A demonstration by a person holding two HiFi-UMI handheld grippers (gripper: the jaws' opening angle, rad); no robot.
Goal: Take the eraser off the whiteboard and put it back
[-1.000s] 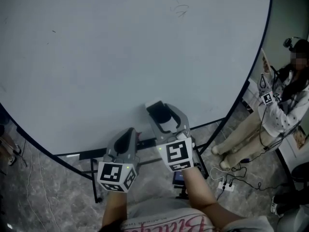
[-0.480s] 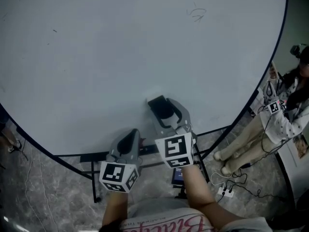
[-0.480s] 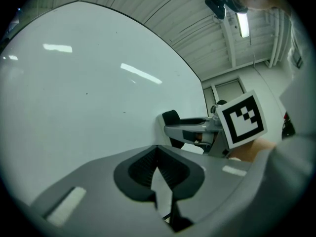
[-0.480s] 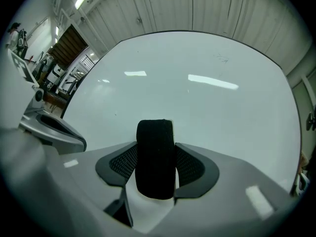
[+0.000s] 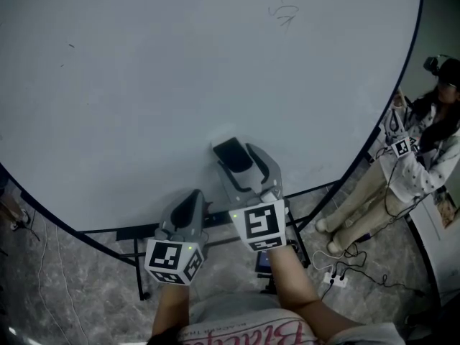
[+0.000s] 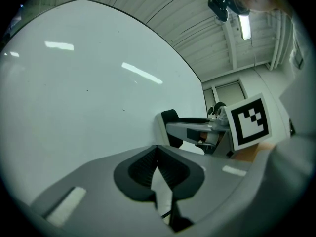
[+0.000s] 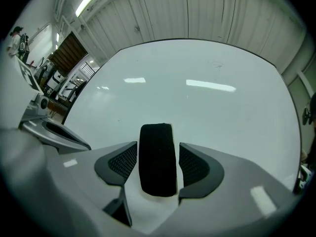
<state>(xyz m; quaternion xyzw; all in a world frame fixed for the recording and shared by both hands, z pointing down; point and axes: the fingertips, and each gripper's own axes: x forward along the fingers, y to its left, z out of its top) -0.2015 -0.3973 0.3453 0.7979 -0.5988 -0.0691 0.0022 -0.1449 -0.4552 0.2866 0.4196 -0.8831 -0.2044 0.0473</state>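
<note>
The black eraser (image 5: 231,153) sits against the lower part of the whiteboard (image 5: 180,70). My right gripper (image 5: 237,161) reaches level to the board with the eraser (image 7: 158,159) between its jaws. The jaws are opening, and a thin gap shows on each side between the ribbed pads (image 7: 121,163) and the eraser. My left gripper (image 5: 192,197) hangs lower left of it, just below the board's bottom edge, shut and empty. In the left gripper view, the left gripper (image 6: 157,151) has its pads together, and the eraser (image 6: 170,127) and the right gripper's fingers show ahead to the right.
A faint scribble (image 5: 284,13) marks the board's upper right. The board's dark stand (image 5: 144,230) runs under its bottom edge. A seated person (image 5: 420,146) is at the right edge, with a power strip and cables (image 5: 334,279) on the stone floor.
The right gripper and the eraser have shifted slightly up and left along the board. The left gripper stays where it was.
</note>
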